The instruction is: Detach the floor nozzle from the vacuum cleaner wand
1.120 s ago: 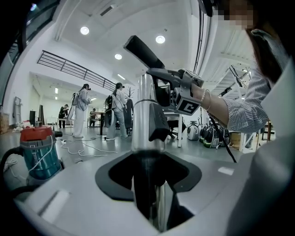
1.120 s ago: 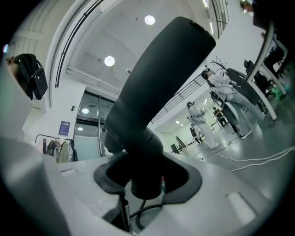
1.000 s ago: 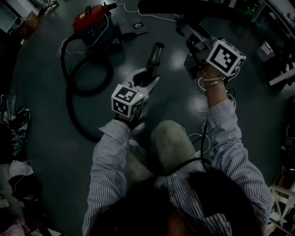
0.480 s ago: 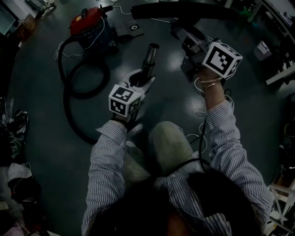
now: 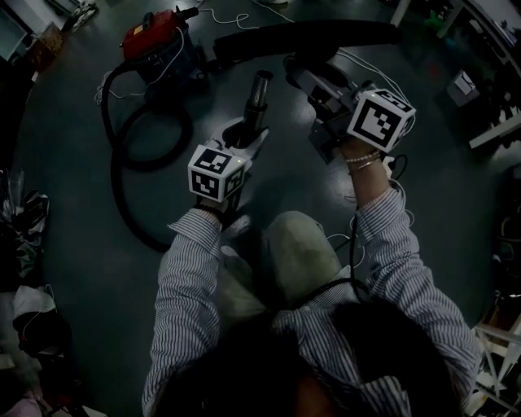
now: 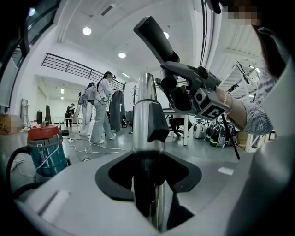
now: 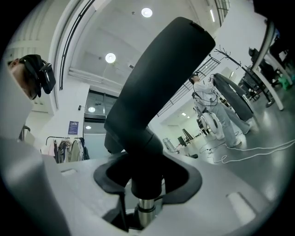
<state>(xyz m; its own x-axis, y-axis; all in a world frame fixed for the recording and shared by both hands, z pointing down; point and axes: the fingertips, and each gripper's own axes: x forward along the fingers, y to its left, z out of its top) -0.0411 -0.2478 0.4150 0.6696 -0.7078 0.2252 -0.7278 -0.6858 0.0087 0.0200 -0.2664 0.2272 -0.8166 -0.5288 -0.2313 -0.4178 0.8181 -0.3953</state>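
Note:
My left gripper is shut on the shiny metal wand, whose dark end points away from me. In the left gripper view the wand stands upright between the jaws of the left gripper, with a black clip on its side. My right gripper is shut on the neck of the long black floor nozzle, which lies crosswise just past the wand's tip, apart from it. In the right gripper view the nozzle's neck rises out of the right gripper.
A red and teal vacuum canister stands on the dark floor at the upper left, its black hose looping toward me. White cables trail nearby. My knee is below the grippers. People stand far off.
My right gripper has moved left and nearer with the floor nozzle, bringing the whole nozzle into the head view. The left gripper and the wand have stayed in place.

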